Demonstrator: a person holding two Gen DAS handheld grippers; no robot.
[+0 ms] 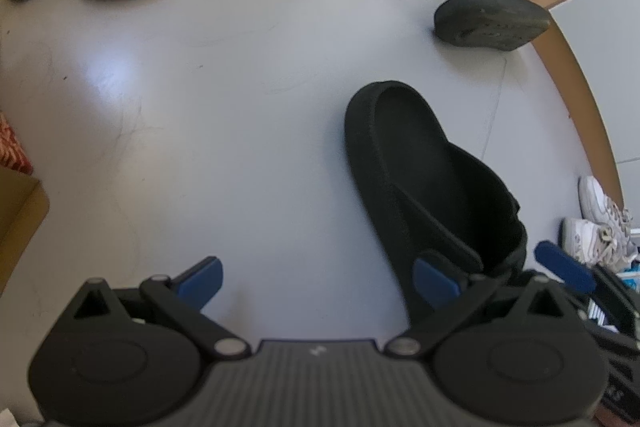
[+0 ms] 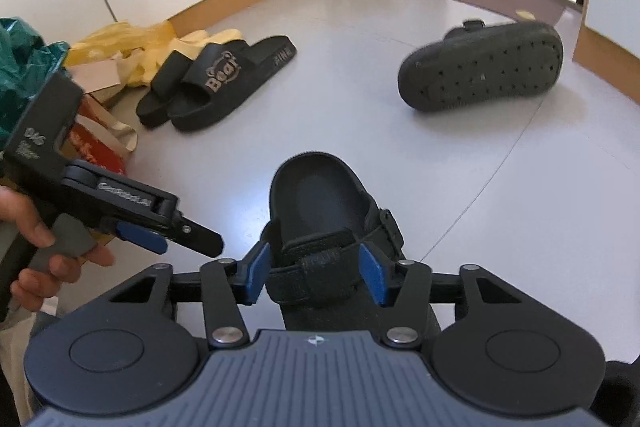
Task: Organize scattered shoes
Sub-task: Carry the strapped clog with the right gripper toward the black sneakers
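Blue-padded, the right gripper (image 2: 316, 271) is straddling the strap of the black clog (image 2: 320, 203) on the grey floor (image 2: 360, 27), jaws half open and not clearly pressing yet. The left gripper (image 1: 316, 279) is hanging wide open, empty. The clog is looking light and soft; the stiffer strap band seems the best hold. Its mate (image 2: 480, 67) is lying sole-up, well apart.

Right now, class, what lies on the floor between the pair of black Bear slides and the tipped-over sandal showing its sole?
Nothing: only bare grey floor separates the Bear slides from the tipped sandal. The right wrist view shows it best.
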